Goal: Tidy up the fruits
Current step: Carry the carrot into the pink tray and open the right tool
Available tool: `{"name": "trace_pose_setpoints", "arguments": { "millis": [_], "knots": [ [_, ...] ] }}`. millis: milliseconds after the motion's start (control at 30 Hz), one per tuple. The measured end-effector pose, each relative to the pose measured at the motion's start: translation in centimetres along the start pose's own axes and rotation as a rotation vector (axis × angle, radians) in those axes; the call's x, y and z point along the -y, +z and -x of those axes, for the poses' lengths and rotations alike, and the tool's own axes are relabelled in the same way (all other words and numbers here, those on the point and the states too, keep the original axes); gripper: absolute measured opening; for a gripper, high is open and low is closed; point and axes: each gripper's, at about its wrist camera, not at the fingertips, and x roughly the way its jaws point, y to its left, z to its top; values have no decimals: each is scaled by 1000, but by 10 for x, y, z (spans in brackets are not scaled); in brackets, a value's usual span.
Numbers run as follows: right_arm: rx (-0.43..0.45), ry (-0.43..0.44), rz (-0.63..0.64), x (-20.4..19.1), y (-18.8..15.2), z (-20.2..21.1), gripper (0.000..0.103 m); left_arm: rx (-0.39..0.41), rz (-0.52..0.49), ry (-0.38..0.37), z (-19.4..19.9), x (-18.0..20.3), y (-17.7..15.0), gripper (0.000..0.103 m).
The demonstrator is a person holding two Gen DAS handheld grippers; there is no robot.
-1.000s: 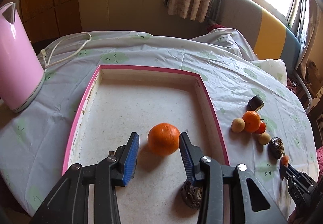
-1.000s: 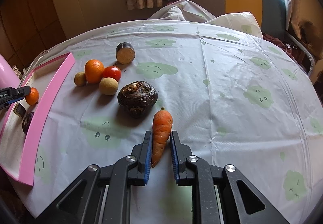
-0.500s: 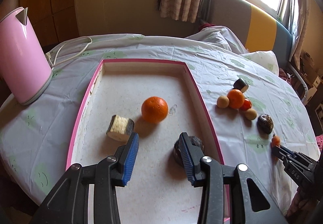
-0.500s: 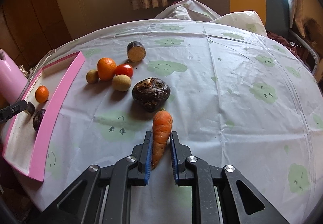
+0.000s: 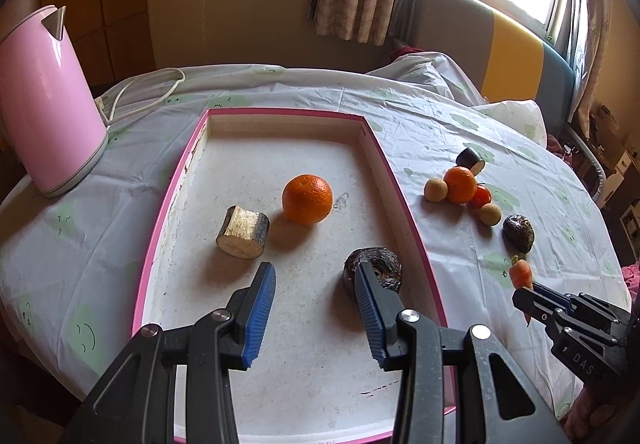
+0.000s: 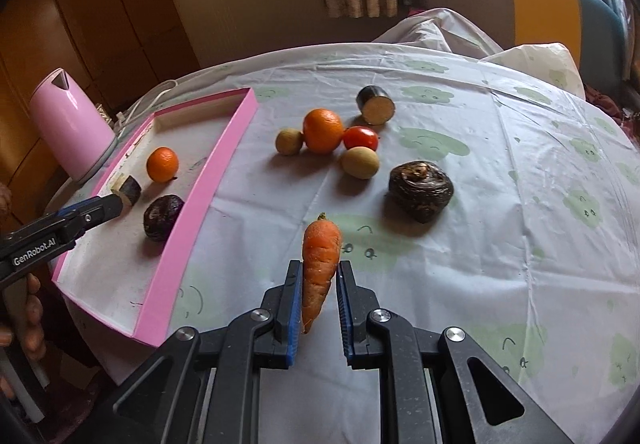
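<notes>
A: Three things sit in my pink-rimmed flat tray (image 5: 414,228): a round orange (image 5: 307,199), a cut chunk with dark skin and a pale face (image 5: 242,231), and a dark lumpy root (image 5: 383,264).

B: What is your left gripper (image 5: 316,286) doing?

A: Its blue pads stand apart over the tray, with nothing between them. The dark root is just behind the right pad, at about two o'clock from the gap.

B: And your right gripper (image 6: 318,294)?

A: It pinches a small orange carrot (image 6: 320,258), fat end pointing away from me.

B: What lies on the flowered tablecloth (image 6: 500,244)?

A: At twelve o'clock from the carrot I see another orange (image 6: 323,130), a red tomato (image 6: 360,138), two small tan round fruits (image 6: 360,162) and a cut dark chunk (image 6: 375,105). A second dark lumpy root (image 6: 421,190) is at one o'clock. The pink kettle (image 6: 70,125) stands beyond the tray, at ten o'clock.
</notes>
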Motion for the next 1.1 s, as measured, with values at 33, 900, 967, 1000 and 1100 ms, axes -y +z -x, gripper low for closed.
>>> {"name": "trace_pose_setpoints", "arguments": {
  "millis": [33, 900, 967, 1000, 1100],
  "knots": [
    [0, 14, 5, -4, 1, 0, 17, 2, 5, -2, 1, -2, 0, 42],
    [-84, 236, 153, -101, 6, -29, 24, 30, 72, 35, 11, -39, -6, 42],
    [-81, 242, 142, -98, 6, -26, 24, 32, 62, 30, 12, -34, -7, 42],
    [-76, 246, 131, -97, 6, -23, 24, 33, 56, 27, 12, -32, -7, 42],
    [-54, 243, 115, -93, 6, -16, 24, 35, 41, 18, 15, -26, -7, 42]
  ]
}}
